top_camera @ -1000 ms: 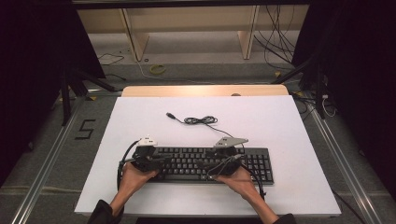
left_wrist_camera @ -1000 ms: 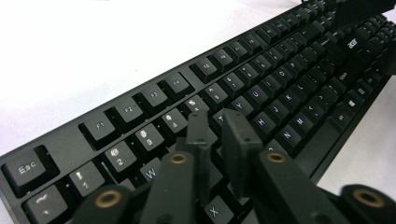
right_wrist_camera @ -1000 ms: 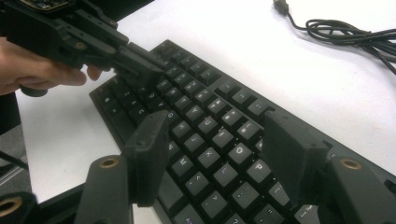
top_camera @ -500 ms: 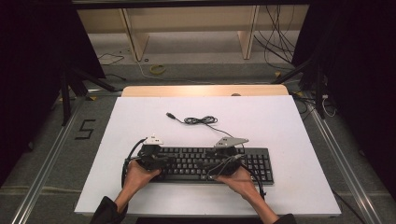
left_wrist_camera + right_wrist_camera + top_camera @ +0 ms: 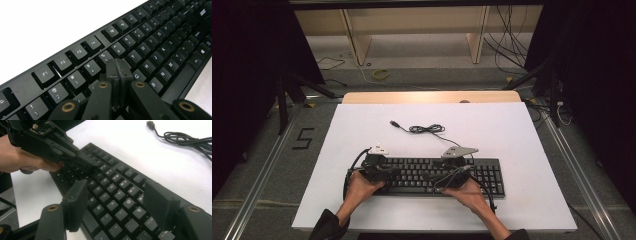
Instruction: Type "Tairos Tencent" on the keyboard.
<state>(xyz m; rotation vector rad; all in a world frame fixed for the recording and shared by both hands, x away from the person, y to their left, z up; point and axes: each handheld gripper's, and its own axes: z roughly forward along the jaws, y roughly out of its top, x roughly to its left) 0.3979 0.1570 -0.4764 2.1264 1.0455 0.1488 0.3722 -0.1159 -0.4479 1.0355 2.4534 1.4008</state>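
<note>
A black keyboard lies near the front edge of the white table. My left gripper is shut with nothing between its jaws, and its joined tips rest on the keyboard around the 5 and T keys. My right gripper hovers over the keyboard's middle. Its jaws have just been opening and stand wide apart above the keys, pressing on nothing. The left gripper shows in the right gripper view, held by a hand. The keyboard's coiled cable lies behind it.
The cable's USB plug lies loose on the table, also seen as a plug in the right gripper view. A wooden strip borders the far edge. Metal rails flank the table, and loose wires lie on the floor beyond.
The left gripper has crept slightly right along the keyboard. The right hand has kept its place.
</note>
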